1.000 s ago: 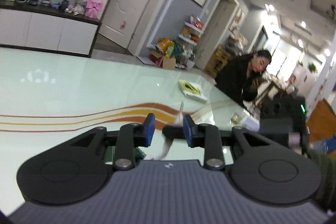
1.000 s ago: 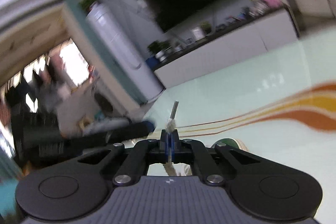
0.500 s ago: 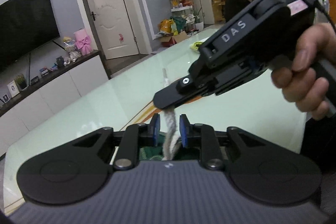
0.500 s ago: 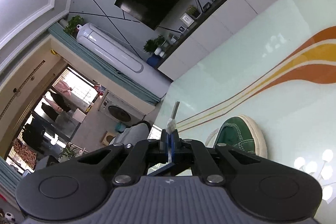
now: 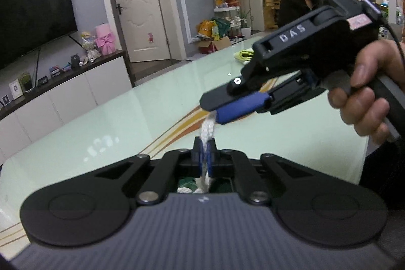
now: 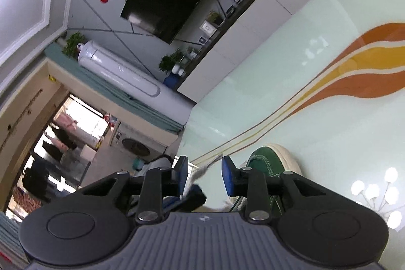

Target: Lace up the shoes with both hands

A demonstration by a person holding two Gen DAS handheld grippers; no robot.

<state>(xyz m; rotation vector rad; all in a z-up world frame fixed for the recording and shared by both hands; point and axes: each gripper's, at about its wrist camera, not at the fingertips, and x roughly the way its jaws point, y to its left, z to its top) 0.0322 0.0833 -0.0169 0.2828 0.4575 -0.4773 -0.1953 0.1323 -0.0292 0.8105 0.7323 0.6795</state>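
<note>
One lace, two tools: the white lace is passing from the right gripper to the left gripper above the green shoe.

The left fingers are pressed together on the lace just above the shoe, which shows as a green patch below them. The right fingers stand wide apart with the lace's frayed tip loose between them, gripping nothing. The shoe rests on the pale green counter, its toe just beyond the right fingers. Judged from this, a handover between threadings; next the free right gripper needs to retake the tip or find an eyelet, though the eyelets are hidden.
</note>
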